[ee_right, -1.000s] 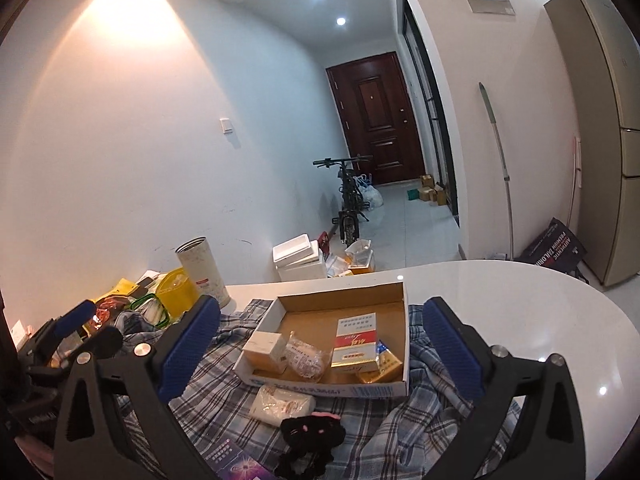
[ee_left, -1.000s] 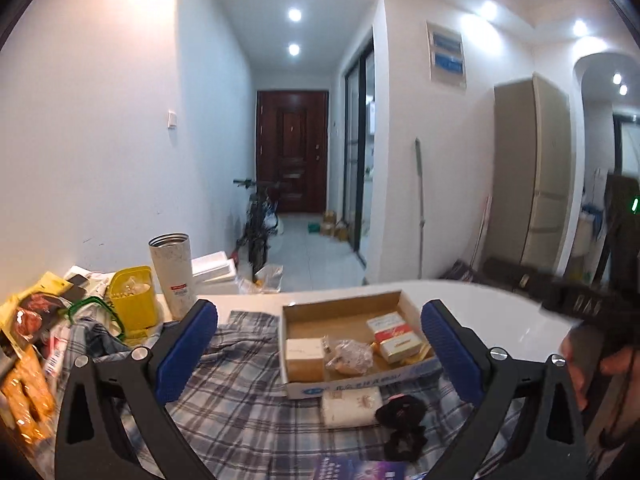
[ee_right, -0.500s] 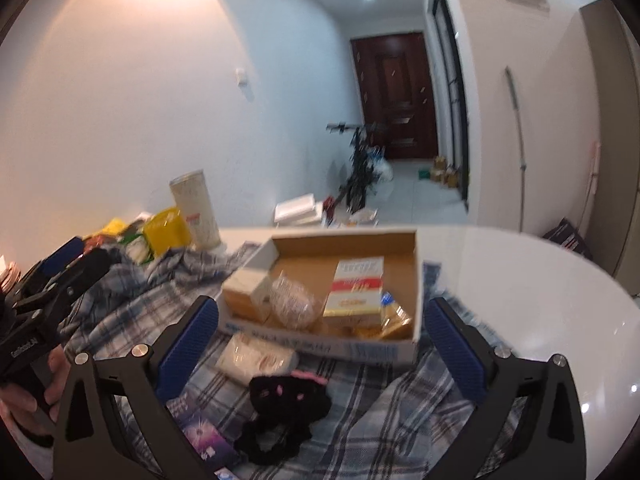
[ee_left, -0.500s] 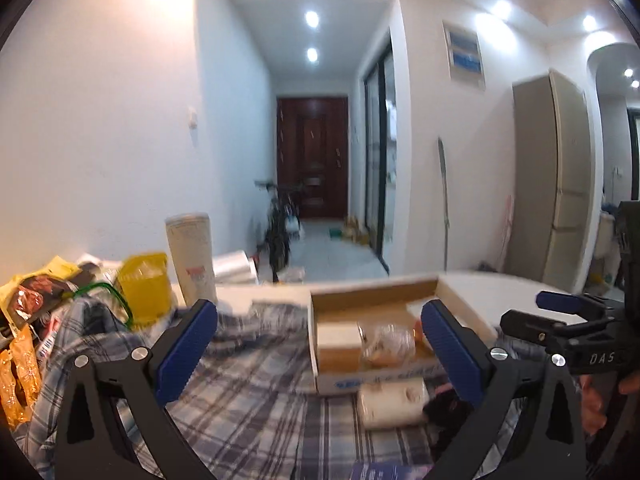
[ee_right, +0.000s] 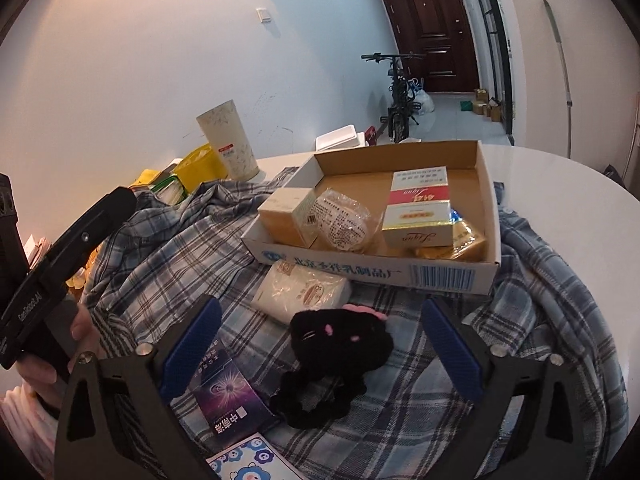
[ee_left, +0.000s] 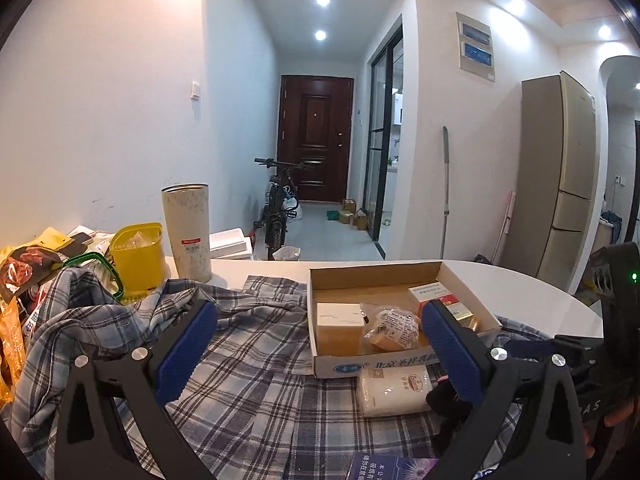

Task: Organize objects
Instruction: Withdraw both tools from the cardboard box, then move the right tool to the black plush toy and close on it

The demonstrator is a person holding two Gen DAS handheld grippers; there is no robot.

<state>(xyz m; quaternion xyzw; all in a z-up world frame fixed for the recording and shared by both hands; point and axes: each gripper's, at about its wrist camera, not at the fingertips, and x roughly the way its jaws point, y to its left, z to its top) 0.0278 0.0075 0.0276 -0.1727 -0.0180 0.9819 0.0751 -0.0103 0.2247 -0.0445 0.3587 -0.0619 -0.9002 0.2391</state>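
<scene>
The right hand-held gripper point(ee_right: 320, 350) has just been closing a little, but its jaws are wide apart around the black plush toy point(ee_right: 338, 342) without touching it. The toy lies on the blue checked shirt point(ee_right: 168, 248) over the white worktop point(ee_right: 560, 184), just before the shallow cardboard box point(ee_right: 400, 268). The left hand-held gripper point(ee_left: 318, 350) is wide open and holds nothing.

We lose the purple booklet point(ee_right: 224, 396) partly behind the right gripper's point(ee_right: 320, 354) left finger; a flowered card point(ee_right: 256, 460) below it is cut by the frame edge. Gold packet point(ee_right: 466, 240) hides behind the red-white box point(ee_right: 418, 208). Box print too small to read.
</scene>
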